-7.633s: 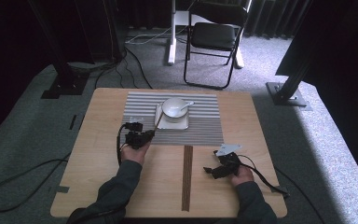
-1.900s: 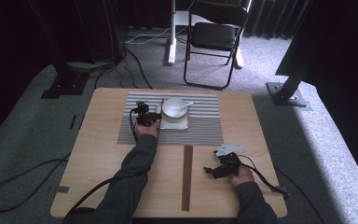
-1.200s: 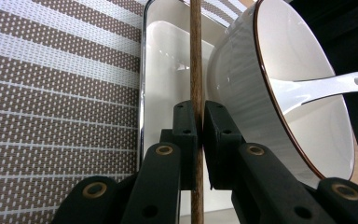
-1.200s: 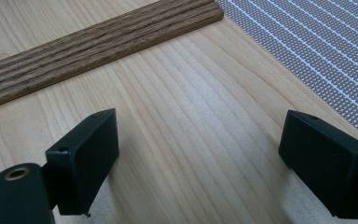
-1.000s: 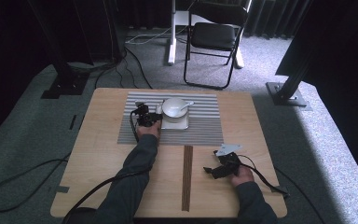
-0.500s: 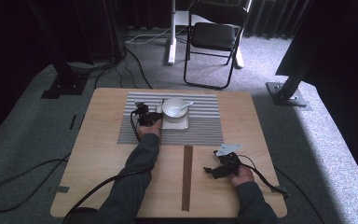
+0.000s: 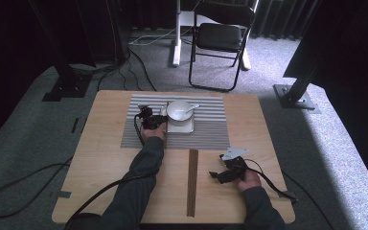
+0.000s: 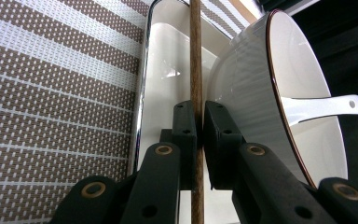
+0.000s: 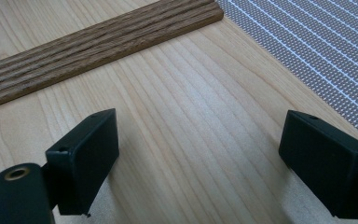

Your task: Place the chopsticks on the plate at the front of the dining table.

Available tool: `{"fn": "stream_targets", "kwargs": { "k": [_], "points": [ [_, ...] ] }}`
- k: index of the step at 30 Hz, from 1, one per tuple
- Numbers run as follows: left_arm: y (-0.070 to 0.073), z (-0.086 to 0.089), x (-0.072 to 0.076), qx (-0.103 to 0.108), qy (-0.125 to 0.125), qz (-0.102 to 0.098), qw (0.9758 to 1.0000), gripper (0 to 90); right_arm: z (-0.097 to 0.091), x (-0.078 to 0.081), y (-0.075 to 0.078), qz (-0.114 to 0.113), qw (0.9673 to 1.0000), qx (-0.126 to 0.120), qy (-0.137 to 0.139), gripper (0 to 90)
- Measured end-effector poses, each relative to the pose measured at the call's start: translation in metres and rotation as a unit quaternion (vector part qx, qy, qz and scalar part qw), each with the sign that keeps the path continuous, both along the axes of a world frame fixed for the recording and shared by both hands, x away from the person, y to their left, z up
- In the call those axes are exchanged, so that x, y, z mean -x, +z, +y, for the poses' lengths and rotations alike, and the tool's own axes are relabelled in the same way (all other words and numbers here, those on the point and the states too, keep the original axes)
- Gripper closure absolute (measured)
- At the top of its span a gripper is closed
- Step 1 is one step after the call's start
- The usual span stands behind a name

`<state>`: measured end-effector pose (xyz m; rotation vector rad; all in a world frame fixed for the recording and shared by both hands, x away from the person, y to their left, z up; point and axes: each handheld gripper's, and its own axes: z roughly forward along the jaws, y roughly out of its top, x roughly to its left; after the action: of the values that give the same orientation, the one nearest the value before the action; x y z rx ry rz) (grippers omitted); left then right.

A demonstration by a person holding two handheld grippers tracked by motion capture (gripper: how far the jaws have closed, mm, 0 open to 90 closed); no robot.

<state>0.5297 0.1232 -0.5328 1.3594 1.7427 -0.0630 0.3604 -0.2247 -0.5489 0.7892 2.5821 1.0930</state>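
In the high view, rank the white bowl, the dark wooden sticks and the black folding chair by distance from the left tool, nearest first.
1. White bowl, right beside the left tool, on the striped mat.
2. Dark wooden sticks, lying on the near table half.
3. Black folding chair, on the carpet beyond the table.

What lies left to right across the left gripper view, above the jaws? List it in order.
Striped placemat → white tray's rim → wooden chopstick, pinched in the left gripper → white bowl → white spoon's handle in the bowl.
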Motion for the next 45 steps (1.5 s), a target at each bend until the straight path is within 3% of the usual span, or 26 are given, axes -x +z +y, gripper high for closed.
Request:
{"fn": "stream_targets", "kwargs": {
  "k": [14, 24, 38, 45],
  "points": [
    [0.004, 0.003, 0.002, -0.003, -0.004, -0.004, 1.0000, 77.4, 0.000, 0.000, 0.000, 0.000, 1.0000, 0.000, 0.000, 11.3],
    [0.013, 0.007, 0.007, -0.022, -0.014, -0.016, 0.9995, 74.6, 0.000, 0.000, 0.000, 0.000, 1.0000, 0.000, 0.000, 11.3],
    [0.024, 0.014, 0.021, -0.036, -0.027, -0.039, 0.9982, 70.8, 0.000, 0.000, 0.000, 0.000, 1.0000, 0.000, 0.000, 11.3],
    [0.030, 0.011, 0.033, -0.050, -0.042, -0.055, 0.9963, 68.3, 0.000, 0.000, 0.000, 0.000, 1.0000, 0.000, 0.000, 11.3]
  ]
}}
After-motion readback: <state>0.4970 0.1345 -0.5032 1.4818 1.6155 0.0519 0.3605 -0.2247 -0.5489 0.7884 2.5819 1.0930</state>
